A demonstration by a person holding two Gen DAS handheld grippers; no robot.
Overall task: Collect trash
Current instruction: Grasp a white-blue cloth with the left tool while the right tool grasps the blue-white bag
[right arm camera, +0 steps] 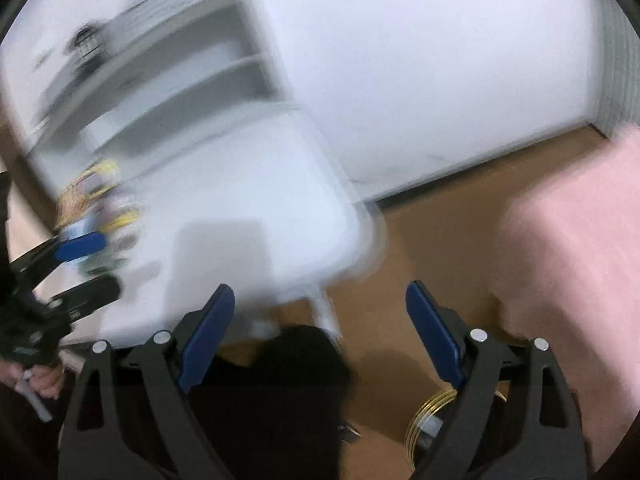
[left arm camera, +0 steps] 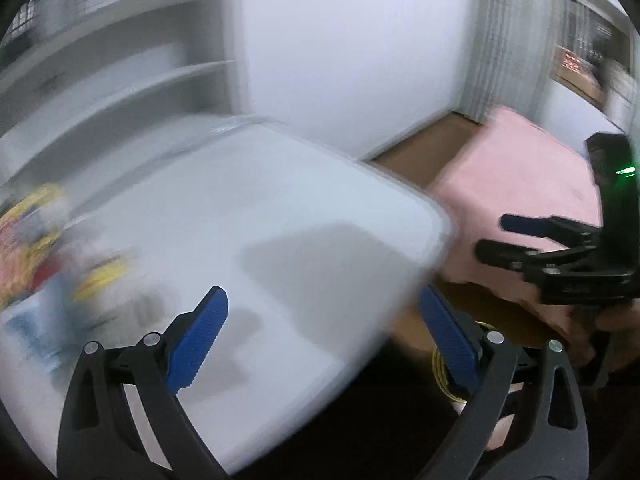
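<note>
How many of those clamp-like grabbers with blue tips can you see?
2. The left gripper hangs open over the white table's near corner; the right gripper hangs open beside it, above the brown floor. Neither holds anything.

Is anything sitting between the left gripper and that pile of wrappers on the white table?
Nothing visible does. The left gripper hangs open and empty over bare white table, and the blurred colourful wrappers lie toward the table's left edge with only tabletop between.
</note>
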